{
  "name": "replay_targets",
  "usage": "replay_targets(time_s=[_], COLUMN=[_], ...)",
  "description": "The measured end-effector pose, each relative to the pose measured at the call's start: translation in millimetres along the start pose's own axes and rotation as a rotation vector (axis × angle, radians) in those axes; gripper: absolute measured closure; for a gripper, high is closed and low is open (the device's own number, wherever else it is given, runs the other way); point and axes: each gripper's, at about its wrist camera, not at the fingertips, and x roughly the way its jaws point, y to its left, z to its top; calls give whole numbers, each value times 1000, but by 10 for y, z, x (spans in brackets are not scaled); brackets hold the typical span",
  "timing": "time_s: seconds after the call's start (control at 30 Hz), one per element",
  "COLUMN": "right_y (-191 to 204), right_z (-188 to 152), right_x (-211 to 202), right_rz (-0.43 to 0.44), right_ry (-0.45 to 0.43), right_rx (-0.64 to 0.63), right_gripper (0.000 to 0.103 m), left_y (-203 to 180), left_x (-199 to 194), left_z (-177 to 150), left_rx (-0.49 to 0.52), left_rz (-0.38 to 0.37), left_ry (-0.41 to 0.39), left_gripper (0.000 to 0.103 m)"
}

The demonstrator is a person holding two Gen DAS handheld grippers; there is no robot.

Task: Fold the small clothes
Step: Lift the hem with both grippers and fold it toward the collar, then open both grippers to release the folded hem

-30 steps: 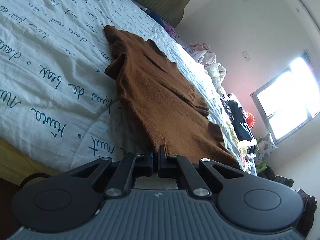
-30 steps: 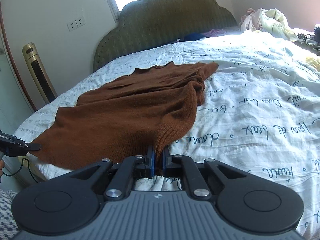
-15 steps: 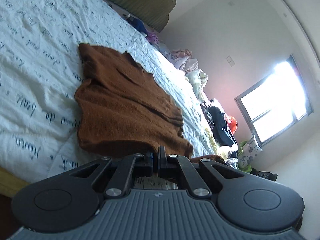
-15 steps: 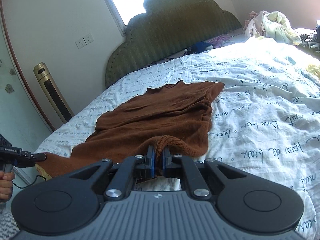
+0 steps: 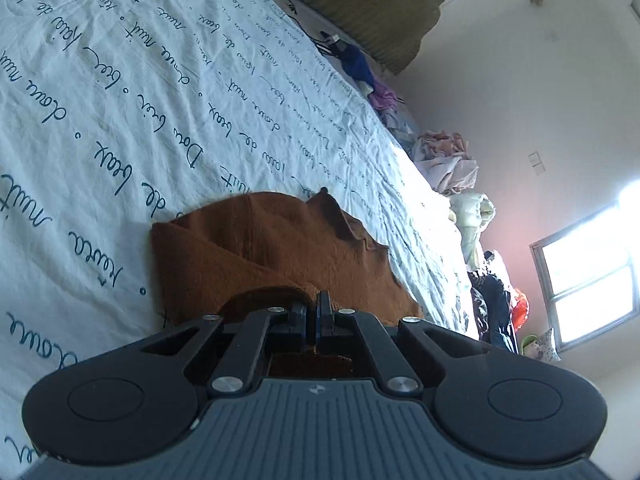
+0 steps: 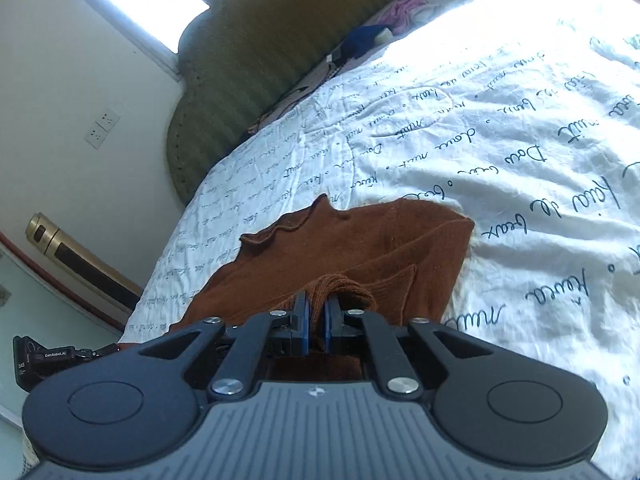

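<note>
A brown knit garment [image 5: 256,248] lies on the white bedspread with dark script [image 5: 120,112]. My left gripper [image 5: 311,304] is shut on the garment's near hem and holds it lifted above the rest of the cloth. In the right wrist view the same garment [image 6: 380,240] lies doubled over, its scalloped neckline at the far edge. My right gripper [image 6: 316,308] is shut on a bunched ribbed edge of the garment. The left gripper also shows in the right wrist view [image 6: 44,360], at the lower left beside the bed.
A green padded headboard [image 6: 256,64] stands at the bed's far end. Piles of clothes [image 5: 452,160] lie along the bed's far side. A gold tower fan [image 6: 68,252] stands by the wall. A window [image 5: 592,276] is bright on the right.
Both grippers have carried the garment's near hem forward over the cloth toward the neckline. The visible spread of brown cloth has become much shorter. Both stayed shut.
</note>
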Motion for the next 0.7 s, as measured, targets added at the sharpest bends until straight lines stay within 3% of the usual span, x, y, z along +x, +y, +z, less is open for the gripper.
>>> replay_targets(time_s=[0.23, 0.47, 0.57, 0.67, 0.7], right_y=[-380, -345, -305, -257, -208], right_z=[230, 431, 514, 571, 576], right_x=[537, 801, 967, 1052, 1026], right_rz=[-18, -36, -90, -73, -72], right_ry=[59, 58, 81, 90, 84], right_rx=[130, 149, 119, 85, 47], right_gripper=[96, 94, 93, 81, 77], left_y=[248, 379, 415, 444, 408], left_x=[465, 752, 810, 821, 766], left_z=[315, 505, 550, 611, 618], left_rx=[-67, -99, -88, -108, -87], left_rz=[64, 93, 129, 126, 124], left_ry=[43, 51, 14, 20, -2], left_gripper=[99, 98, 94, 81, 68])
